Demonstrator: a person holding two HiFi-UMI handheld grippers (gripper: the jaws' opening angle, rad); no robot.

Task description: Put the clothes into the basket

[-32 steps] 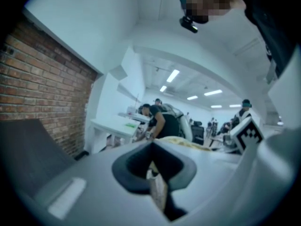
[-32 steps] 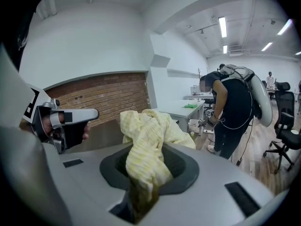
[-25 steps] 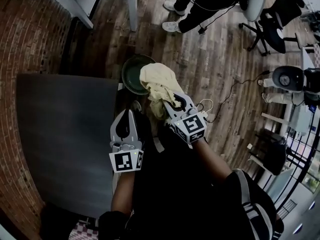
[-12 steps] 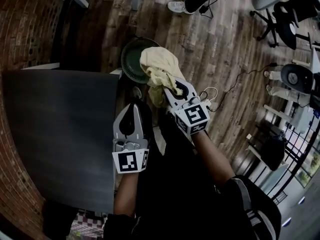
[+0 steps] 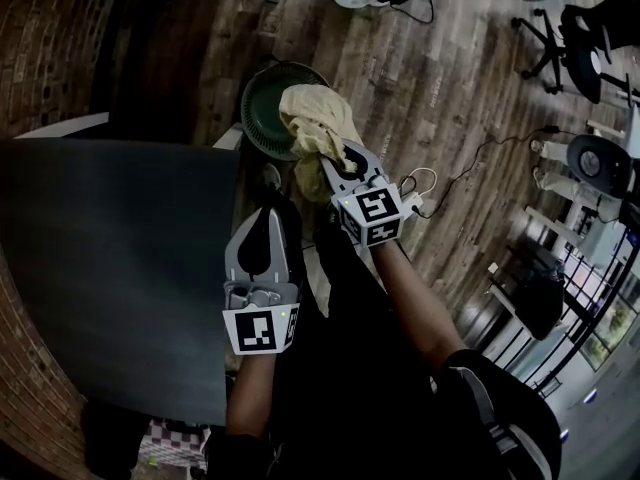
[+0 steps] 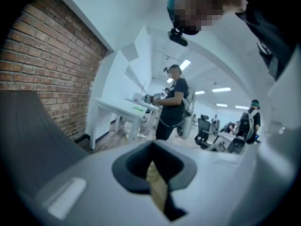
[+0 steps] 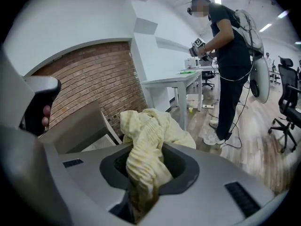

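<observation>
A crumpled pale yellow cloth [image 5: 314,123] hangs bunched from my right gripper [image 5: 335,160], whose jaws are shut on it. In the right gripper view the cloth [image 7: 149,131] runs down through the right gripper [image 7: 142,175] and billows above it. The cloth sits over the right rim of a round dark green basket [image 5: 262,118] on the wooden floor. My left gripper [image 5: 265,218] hovers nearer to me beside the dark grey table [image 5: 120,268], shut with nothing in it. In its own view the left gripper [image 6: 155,175] shows only a thin slit.
A brick wall [image 5: 40,48] runs along the left. A person [image 7: 230,55] stands by a white desk [image 7: 174,81]. Cables and a white power strip [image 5: 415,203] lie on the floor to the right of my arms, and office chairs [image 5: 580,48] stand farther off.
Both grippers have sunk lower. The right one, still gripping the yellow cloth, has come closer to the green basket.
</observation>
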